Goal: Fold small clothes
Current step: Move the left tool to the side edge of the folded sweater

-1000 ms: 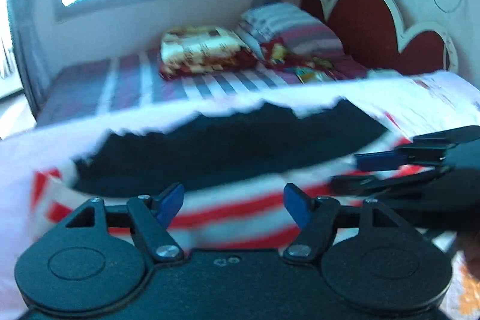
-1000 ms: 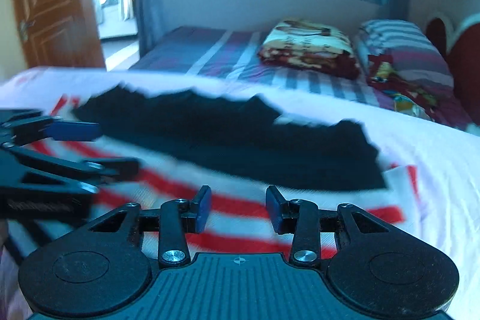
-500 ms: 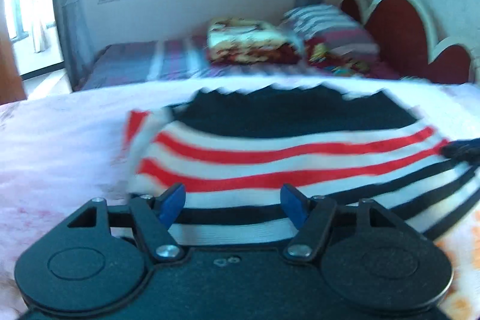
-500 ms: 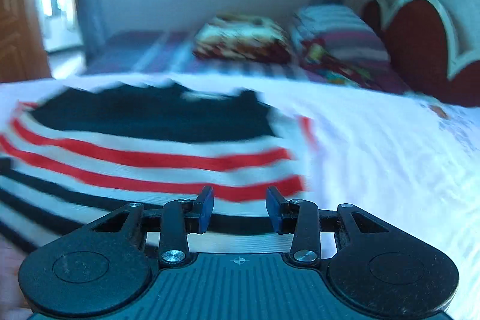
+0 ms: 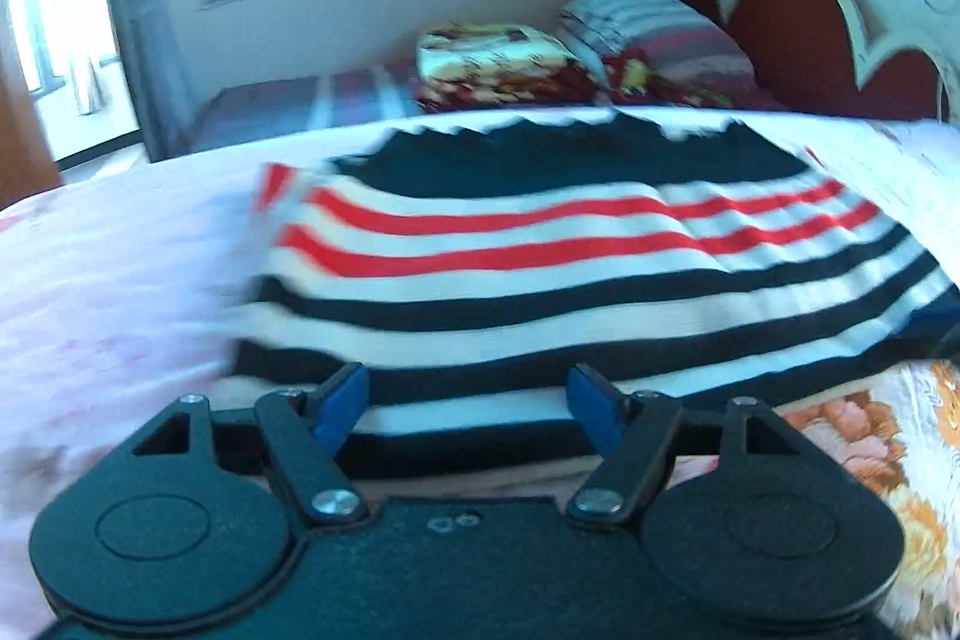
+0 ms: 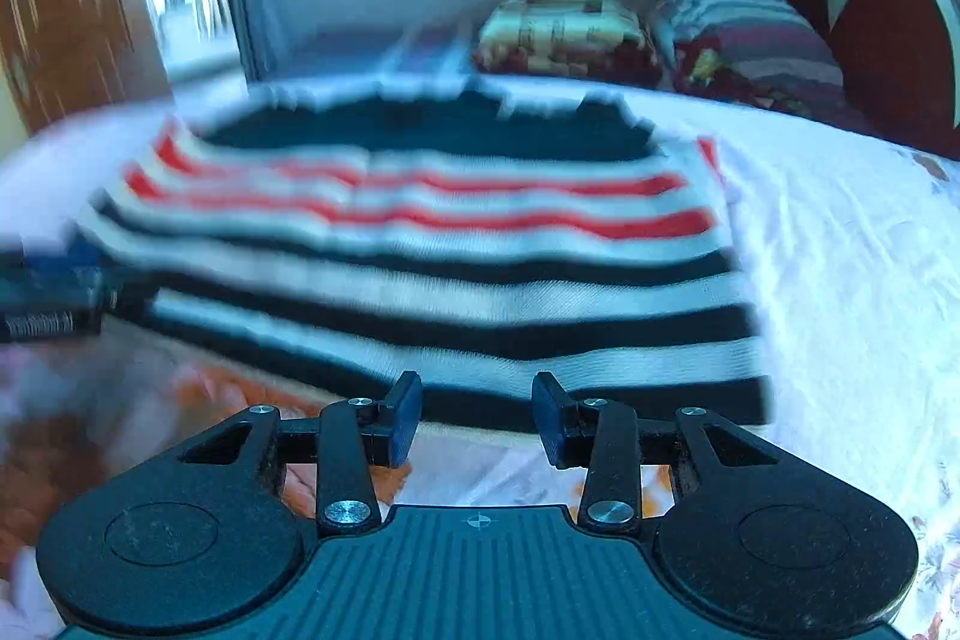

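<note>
One sweater [image 5: 570, 268], striped red, white and black, flat on pale sheet [image 5: 114, 280], at 12 o'clock from both tools. Left gripper [image 5: 468, 403]: blue pads wide apart, nothing between, near hem just beyond. Right gripper [image 6: 477, 415]: pads narrower, parted, empty, hem just ahead. Folded blanket [image 6: 564, 34] and pillow [image 6: 744, 28] further off at 1 o'clock. Red headboard [image 5: 798, 22] at 2 o'clock.

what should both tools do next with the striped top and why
Probably bring both down onto the near hem. The striped top lies flat on the bed sheet, unfolded. The left tool and right tool hover open at that hem, holding nothing.
</note>
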`<action>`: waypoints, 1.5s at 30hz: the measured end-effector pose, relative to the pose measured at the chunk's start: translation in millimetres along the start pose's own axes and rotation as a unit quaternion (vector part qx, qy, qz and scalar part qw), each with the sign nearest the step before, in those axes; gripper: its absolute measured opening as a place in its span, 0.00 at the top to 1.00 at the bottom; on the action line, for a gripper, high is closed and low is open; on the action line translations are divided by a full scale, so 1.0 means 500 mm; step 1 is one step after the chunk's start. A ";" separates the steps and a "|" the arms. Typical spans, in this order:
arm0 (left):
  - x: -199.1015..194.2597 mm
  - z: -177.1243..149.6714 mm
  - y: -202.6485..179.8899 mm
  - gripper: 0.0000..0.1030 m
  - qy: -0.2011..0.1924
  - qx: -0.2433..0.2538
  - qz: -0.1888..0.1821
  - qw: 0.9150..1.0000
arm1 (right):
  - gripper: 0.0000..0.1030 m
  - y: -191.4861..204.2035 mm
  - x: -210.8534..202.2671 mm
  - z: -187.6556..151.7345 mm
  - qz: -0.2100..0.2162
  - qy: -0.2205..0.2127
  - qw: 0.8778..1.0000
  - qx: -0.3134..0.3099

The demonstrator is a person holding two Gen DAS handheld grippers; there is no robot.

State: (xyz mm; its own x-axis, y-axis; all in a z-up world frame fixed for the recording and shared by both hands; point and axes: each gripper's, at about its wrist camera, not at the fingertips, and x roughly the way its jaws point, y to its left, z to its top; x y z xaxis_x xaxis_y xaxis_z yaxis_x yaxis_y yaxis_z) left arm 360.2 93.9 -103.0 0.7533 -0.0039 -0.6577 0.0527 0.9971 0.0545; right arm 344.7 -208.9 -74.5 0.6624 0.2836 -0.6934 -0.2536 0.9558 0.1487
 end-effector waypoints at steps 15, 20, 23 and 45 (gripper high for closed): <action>0.004 -0.034 0.116 0.31 0.026 -0.104 0.015 0.994 | 0.94 -0.174 0.000 0.008 -0.025 0.042 0.992 0.114; -0.005 -0.048 0.130 0.31 0.023 -0.105 0.024 0.994 | 0.94 -0.165 -0.004 -0.024 -0.052 0.039 0.993 0.095; -0.005 -0.046 0.137 0.30 0.025 -0.109 0.026 0.993 | 0.94 -0.157 0.000 -0.034 -0.076 0.040 0.993 0.080; -0.030 -0.056 0.163 0.33 0.036 -0.137 0.062 0.988 | 0.92 -0.111 0.008 -0.023 -0.073 0.043 0.995 0.050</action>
State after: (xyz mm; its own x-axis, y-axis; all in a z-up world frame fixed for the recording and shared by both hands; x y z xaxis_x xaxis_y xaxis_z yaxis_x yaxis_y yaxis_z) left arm 334.7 177.5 -110.0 0.6934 0.1149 -0.7114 -0.2232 0.9729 -0.0605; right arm 353.4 -261.8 -93.8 0.6234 0.1382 -0.7696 -0.0845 0.9904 0.1094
